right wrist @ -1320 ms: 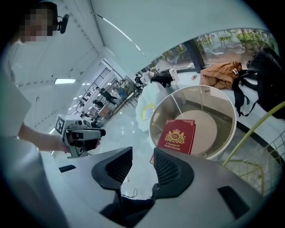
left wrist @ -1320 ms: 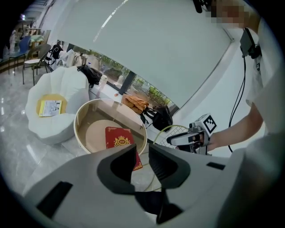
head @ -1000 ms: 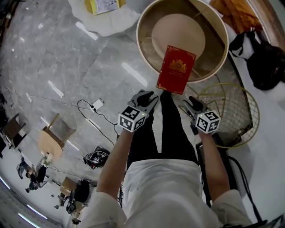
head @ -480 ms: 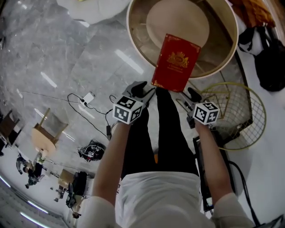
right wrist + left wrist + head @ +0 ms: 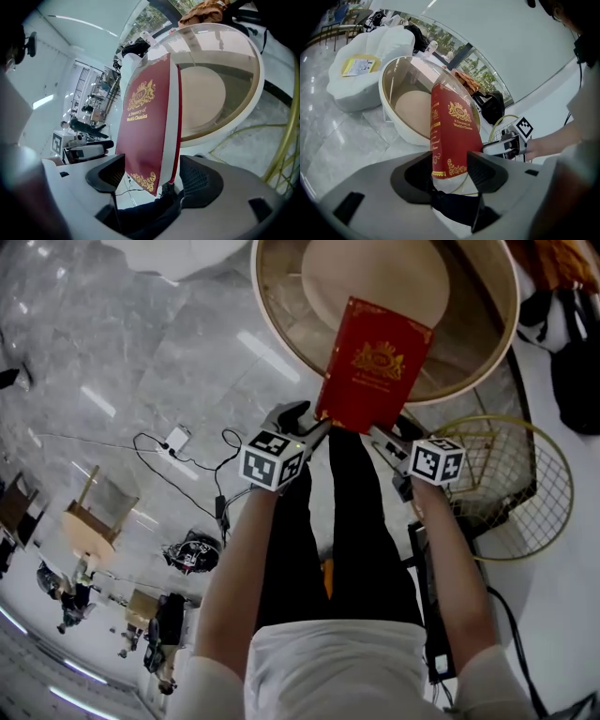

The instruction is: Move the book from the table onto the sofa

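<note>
Sunk lower since earlier frames: left gripper (image 5: pixel 314 426), right gripper (image 5: pixel 386 442) and book (image 5: pixel 375 367) between them, now closer over round sofa (image 5: pixel 469 376). Flanked at bottom corners, far end tilted over cushion (image 5: pixel 375 268), probably for tipping onto seat. Both jaw pairs just opening, book between: clear gap beside right pads, left pads barely at covers, no firm clamp either side. Near rim under book's lower edge: likely snag. Gold wire basket (image 5: pixel 525 474) just right, black bag (image 5: pixel 574 352) beyond, cable (image 5: pixel 202 448) on floor left.
</note>
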{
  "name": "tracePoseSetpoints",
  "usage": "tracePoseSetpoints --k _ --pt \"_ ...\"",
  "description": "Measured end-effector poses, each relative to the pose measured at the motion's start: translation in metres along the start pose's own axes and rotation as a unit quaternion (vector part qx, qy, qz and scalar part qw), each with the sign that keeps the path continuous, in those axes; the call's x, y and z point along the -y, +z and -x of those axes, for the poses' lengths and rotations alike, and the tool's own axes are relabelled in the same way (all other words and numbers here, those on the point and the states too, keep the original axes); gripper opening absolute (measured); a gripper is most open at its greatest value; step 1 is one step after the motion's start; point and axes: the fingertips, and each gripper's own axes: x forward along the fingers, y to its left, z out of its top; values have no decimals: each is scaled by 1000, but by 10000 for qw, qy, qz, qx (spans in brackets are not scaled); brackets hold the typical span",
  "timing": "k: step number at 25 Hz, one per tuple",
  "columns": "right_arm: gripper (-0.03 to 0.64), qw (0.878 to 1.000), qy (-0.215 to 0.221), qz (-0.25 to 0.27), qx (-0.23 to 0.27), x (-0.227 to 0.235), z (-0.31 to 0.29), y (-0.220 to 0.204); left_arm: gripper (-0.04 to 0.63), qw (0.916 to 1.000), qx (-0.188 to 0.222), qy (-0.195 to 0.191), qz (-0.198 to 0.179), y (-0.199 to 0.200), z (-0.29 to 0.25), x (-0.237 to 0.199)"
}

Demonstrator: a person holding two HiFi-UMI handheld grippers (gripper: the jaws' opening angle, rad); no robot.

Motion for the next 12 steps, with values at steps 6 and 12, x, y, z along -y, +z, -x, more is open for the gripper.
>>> tracePoseSetpoints --k 6,12 --pt "385 9979 499 -242 -325 3 -17 -6 265 9996 -137 -147 201 -10 -21 -3" --pt "390 9957 797 -226 -425 -1 -34 -2 311 9987 -324 -268 284 -17 -38 -7"
